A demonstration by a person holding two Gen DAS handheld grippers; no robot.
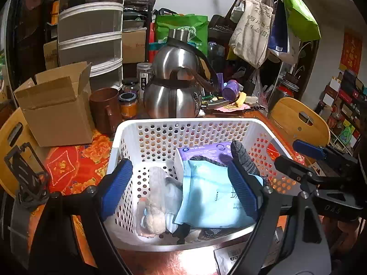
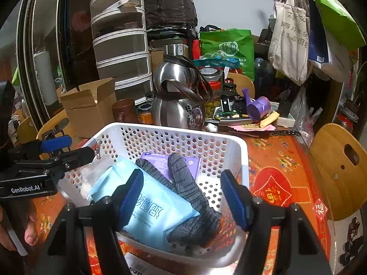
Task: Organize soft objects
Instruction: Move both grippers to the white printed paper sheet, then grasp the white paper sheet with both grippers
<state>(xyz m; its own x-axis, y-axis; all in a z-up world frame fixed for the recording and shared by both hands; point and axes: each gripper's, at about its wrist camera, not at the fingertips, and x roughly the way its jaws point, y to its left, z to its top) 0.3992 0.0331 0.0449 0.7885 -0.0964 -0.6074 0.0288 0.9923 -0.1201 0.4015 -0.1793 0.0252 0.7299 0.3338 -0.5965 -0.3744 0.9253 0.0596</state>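
Note:
A white perforated basket (image 1: 160,123) (image 2: 243,160) stands on the red and orange tablecloth. It holds a light blue soft pack (image 1: 206,197) (image 2: 158,208), a purple pack (image 1: 201,151) (image 2: 158,160), a grey knitted glove (image 1: 243,158) (image 2: 192,192) and a clear bag of white fluffy stuff (image 1: 158,197). My left gripper (image 1: 179,188) is open and empty above the basket's near side. My right gripper (image 2: 183,197) is open and empty over the blue pack and the glove. Each gripper shows at the edge of the other's view.
Behind the basket stand a steel kettle (image 1: 174,87) (image 2: 179,100), a brown mug (image 1: 105,110), jars (image 1: 128,105) and an open cardboard box (image 1: 55,107) (image 2: 89,105). A purple bag roll (image 2: 259,107) lies back right. Wooden chair backs (image 1: 298,119) (image 2: 337,169) flank the table.

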